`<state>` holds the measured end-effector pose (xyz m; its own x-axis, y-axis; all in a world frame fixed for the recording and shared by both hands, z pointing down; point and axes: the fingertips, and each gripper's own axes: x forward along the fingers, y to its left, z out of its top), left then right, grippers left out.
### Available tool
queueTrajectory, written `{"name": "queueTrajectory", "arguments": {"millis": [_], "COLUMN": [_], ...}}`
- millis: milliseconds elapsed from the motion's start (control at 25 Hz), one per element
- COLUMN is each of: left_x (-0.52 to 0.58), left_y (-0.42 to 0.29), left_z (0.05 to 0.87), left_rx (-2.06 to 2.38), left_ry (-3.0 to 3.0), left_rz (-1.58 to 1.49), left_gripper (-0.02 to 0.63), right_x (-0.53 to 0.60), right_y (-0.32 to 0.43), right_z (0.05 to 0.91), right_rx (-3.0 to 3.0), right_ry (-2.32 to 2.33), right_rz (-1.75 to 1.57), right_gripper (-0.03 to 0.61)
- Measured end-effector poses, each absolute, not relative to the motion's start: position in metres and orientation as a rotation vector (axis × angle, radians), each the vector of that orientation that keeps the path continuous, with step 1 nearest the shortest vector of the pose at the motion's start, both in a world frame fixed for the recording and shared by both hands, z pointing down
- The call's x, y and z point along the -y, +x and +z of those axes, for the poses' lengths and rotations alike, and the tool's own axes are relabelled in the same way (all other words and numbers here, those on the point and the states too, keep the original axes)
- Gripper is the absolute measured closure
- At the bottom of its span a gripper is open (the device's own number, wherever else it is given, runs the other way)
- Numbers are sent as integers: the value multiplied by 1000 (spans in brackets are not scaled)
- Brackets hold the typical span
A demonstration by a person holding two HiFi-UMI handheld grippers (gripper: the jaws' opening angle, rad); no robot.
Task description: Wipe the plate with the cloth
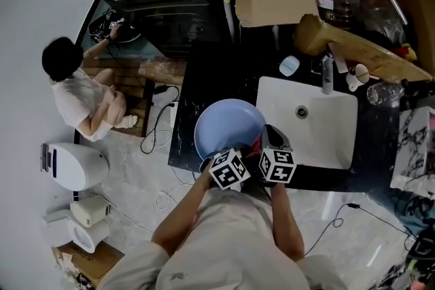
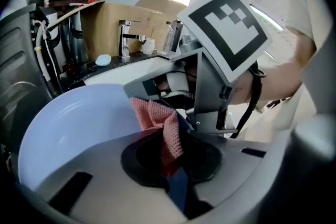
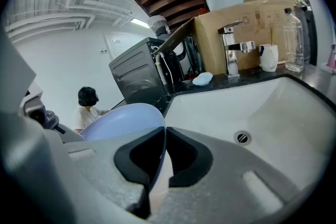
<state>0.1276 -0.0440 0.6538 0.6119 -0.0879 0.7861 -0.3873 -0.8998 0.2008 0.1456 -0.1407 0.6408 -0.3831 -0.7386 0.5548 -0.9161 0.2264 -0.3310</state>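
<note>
Fingers (image 2: 210,157) gripping cloth (image 2: 160,123) and plate (image 3: 121,118) show only in gripper views.

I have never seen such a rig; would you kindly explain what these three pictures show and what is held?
There is no robot: a person holds a claw tool in each hand, and the marker cubes are part of them. One picture comes from a camera on the person's head, looking down; the other two come from cameras riding on each claw. The left claw is shut on a pink cloth at the face of a blue plate. The right claw grips that plate's rim. Below are a black counter and a white sink. Another person sits on the floor.
</note>
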Motion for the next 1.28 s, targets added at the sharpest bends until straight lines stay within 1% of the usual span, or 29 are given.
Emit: {"name": "queueTrajectory", "arguments": {"millis": [520, 1280], "left_x": [22, 7], "left_y": [108, 77], "left_z": [653, 655], "left_rx": [156, 5], "left_ry": [2472, 2393], "left_rz": [1289, 1453], "left_gripper": [580, 580], "right_x": [138, 138], "right_y": [146, 145], "right_z": [640, 640], "right_rx": [2169, 2164], "right_ry": [1613, 1589], "right_rz": [909, 896], "right_gripper": [560, 560]}}
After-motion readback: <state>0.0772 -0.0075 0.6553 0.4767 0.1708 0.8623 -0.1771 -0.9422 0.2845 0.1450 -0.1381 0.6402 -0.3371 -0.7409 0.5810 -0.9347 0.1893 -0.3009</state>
